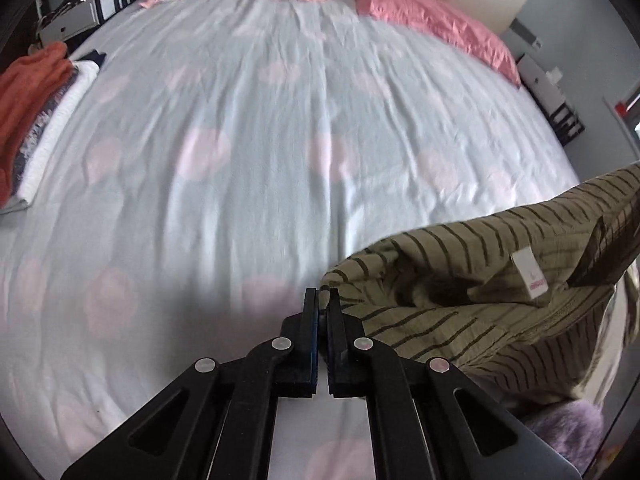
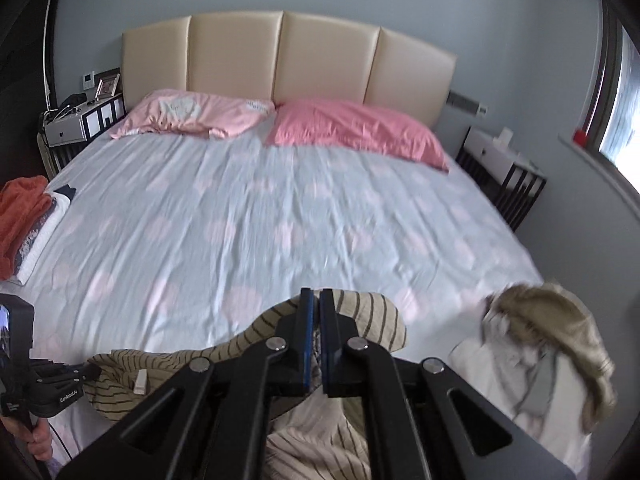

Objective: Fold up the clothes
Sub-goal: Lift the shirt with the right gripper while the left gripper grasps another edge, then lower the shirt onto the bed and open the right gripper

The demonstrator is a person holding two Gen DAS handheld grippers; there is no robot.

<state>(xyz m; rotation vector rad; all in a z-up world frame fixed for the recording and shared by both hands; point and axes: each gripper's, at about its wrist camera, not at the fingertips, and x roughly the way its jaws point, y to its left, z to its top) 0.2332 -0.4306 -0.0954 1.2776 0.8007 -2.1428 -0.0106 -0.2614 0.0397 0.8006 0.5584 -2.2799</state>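
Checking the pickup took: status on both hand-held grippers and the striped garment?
Left hand-held gripper shut on striped garment edge. Right hand-held gripper shut on it too. Open bed ahead; fur-trimmed coat beside.

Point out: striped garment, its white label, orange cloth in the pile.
striped garment [image 1: 460, 248], left wrist view, upper fold
white label [image 1: 530, 276], left wrist view, label middle
orange cloth [image 2: 20, 216], right wrist view, top of pile

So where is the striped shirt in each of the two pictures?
Left wrist: the striped shirt fills the lower right, its edge pinched in the left gripper.
Right wrist: the shirt is at bottom centre, behind and under the right gripper, reaching to the lower left.
Shared landmark: the orange cloth at the bed's left edge.
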